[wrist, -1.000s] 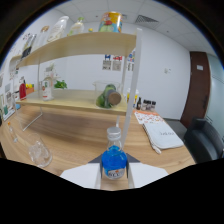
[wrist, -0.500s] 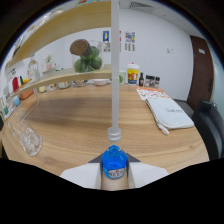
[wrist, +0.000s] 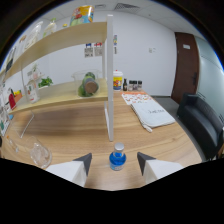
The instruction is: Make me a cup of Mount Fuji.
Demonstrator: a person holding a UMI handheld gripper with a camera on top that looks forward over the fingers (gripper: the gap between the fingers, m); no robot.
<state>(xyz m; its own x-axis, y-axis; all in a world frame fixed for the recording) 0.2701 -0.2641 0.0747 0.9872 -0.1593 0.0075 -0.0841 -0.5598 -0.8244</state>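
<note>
Two gripper [wrist: 115, 163] fingers stand spread wide, released, with a blue bottle [wrist: 117, 158] upright on the wooden table [wrist: 75, 131] between them, gaps either side

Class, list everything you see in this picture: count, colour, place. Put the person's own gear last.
Bottle: one, blue with white cap, on the table between the fingers, gaps either side.
Table: one, wooden.
Post: one, white, beyond the bottle.
Glass: one, clear, beside the fingers.
Shelf: two tiers, pale wood, holding jars.
Papers: one stack, white, on the table's far part.
Door: one, dark brown.
Sofa: one, black.
Gripper: one, fingers open.
</note>
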